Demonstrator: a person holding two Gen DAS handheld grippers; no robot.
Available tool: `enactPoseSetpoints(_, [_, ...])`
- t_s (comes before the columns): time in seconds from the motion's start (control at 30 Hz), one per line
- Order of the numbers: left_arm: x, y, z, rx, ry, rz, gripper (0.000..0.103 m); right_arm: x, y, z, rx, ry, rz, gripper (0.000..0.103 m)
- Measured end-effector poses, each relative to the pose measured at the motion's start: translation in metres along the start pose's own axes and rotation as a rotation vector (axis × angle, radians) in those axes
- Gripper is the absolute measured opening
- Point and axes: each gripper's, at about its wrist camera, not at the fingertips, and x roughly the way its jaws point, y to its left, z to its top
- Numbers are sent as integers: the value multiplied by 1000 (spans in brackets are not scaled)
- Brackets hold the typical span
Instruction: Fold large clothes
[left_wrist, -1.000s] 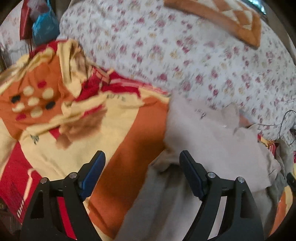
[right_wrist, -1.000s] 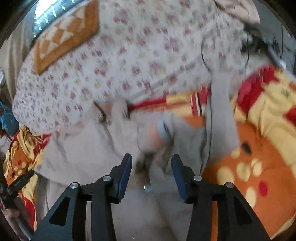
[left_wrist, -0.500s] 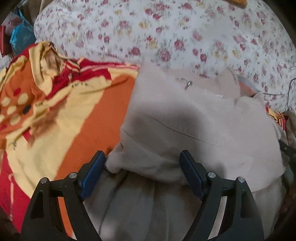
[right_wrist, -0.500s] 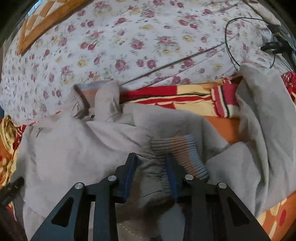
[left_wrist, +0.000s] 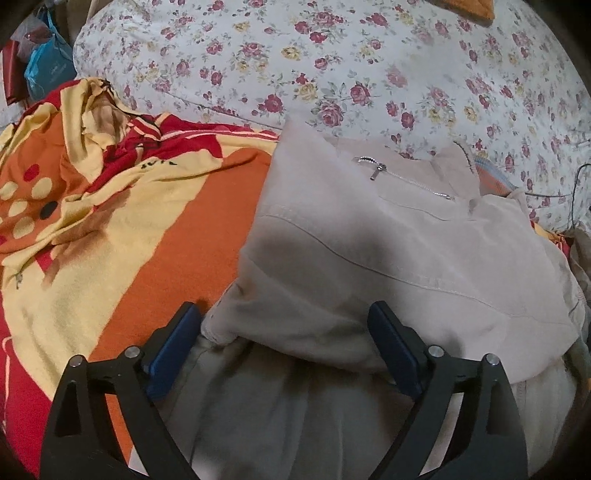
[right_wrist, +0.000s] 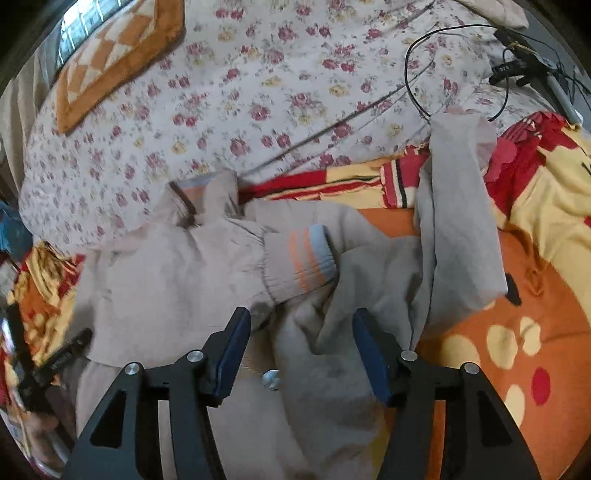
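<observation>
— Both tongs first: how are they seen? 
— Left gripper (left_wrist: 284, 339) is held with its jaws spread wide; a folded edge of the beige jacket (left_wrist: 406, 266) lies between the blue pads (left_wrist: 171, 350), and nothing is pinched. Right gripper (right_wrist: 301, 350) is likewise released, its jaws parted over bunched grey-beige cloth, with a small metal snap (right_wrist: 270, 379) seen low between them.

— And outward from there? 
— Just beyond the right gripper, the jacket's sleeve is laid across the body, ending in a ribbed cuff (right_wrist: 310, 258) striped orange and pale blue. A silver zipper pull (left_wrist: 376, 172) is seen near the collar in the left view. The jacket lies on the orange, yellow and red blanket (left_wrist: 122, 229), its collar end touching the floral quilt (left_wrist: 332, 66). A grey garment (right_wrist: 458, 221) is draped beside it, toward the blanket's right side.

— Is any writing legible? 
— Dark lettering is printed on the blanket in the left view, but it cannot be read. A label on the black device (right_wrist: 511, 70) at the far right is too small to tell.

— Edges and room? 
— Bare blanket is left open to the left of the jacket's folded edge. A black cable (right_wrist: 413, 88) is looped on the quilt, and a checked orange cushion (right_wrist: 114, 62) is set at its far left corner.
</observation>
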Motion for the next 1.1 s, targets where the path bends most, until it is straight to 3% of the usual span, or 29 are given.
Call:
enactPoseSetpoints(0.07, [1,1,0,-5,2,-18,97,-7,-2,0,33,-26,9,58])
enactPoseSetpoints(0.27, [3,-2,0,7,6,-34,103,-39,-31,7,81,-129,-83,59])
enactPoseSetpoints(0.37, [4,-3,0,14,8,-27,103,-48,-60,22,127,-166,-153,72])
enactPoseSetpoints(0.5, [3,-3,0,14,7,-27,103,-23,-86,53,150,-76,-213,80])
enactPoseSetpoints(0.57, [3,-3,0,15,7,-26,103,4,-94,67,150,0,-202,83])
enactPoseSetpoints(0.6, [3,-3,0,14,7,-27,103,17,-98,71,166,40,-178,80])
enactPoseSetpoints(0.63, [3,-3,0,13,6,-28,103,26,-102,74,184,67,-138,60])
enactPoseSetpoints(0.67, [4,-4,0,13,7,-28,103,28,-101,75,181,68,-114,35])
enactPoseSetpoints(0.7, [4,-4,0,14,8,-26,103,26,-99,76,152,56,-124,0])
enactPoseSetpoints(0.8, [4,-3,0,18,8,-23,103,-13,-105,73,107,-111,-229,1])
enactPoseSetpoints(0.87, [4,-4,0,18,8,-22,103,-34,-126,68,130,-174,-313,2])
enactPoseSetpoints(0.97, [4,-4,0,19,8,-22,103,-35,-177,55,213,-79,-481,7])
enactPoseSetpoints(1.07, [4,-4,0,19,8,-22,103,-53,-192,49,277,-83,-425,9])
enactPoseSetpoints(1.1, [4,-4,0,19,7,-22,103,-62,-188,50,273,-112,-393,16])
